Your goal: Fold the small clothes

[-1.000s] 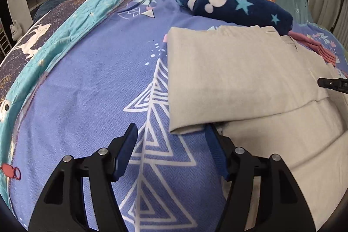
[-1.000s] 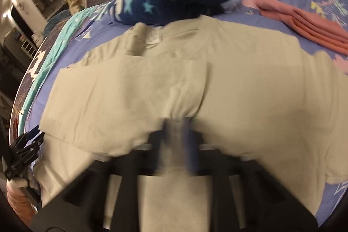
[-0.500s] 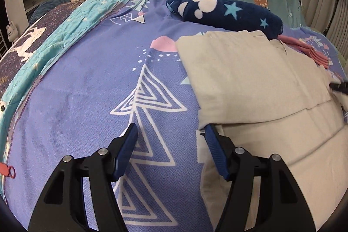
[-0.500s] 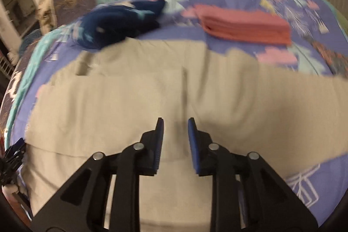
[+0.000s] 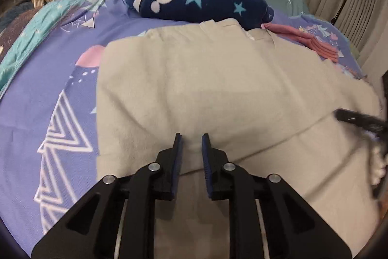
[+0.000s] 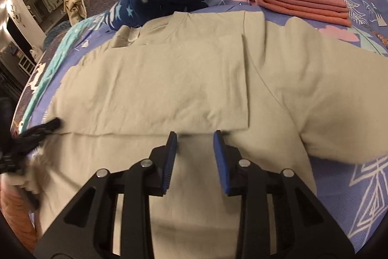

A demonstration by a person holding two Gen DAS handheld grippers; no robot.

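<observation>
A beige T-shirt [image 5: 218, 79] lies flat on the bed, its left side folded over the body. In the right wrist view the folded flap [image 6: 169, 79] ends in a straight edge just ahead of my right gripper [image 6: 195, 140]. That gripper's jaws are opening, and they are off the cloth. The other sleeve [image 6: 327, 89] lies spread out to the right. My left gripper [image 5: 192, 145] hovers over the flap's near edge. Its jaws are closing to a narrow gap, with beige fabric showing between them and no clear pinch. Each gripper shows at the edge of the other's view.
A navy star-patterned fleece bundle [image 5: 198, 4] lies behind the shirt's collar. A folded pink stack [image 6: 303, 6] sits at the back right. The blue patterned bedsheet [image 5: 48, 89] spreads to the left, with teal pillows behind it. A curtain hangs at the far right.
My left gripper slid right from the bare sheet onto the shirt and narrowed its jaws. The right gripper let the folded flap go, opened, and shifted right.
</observation>
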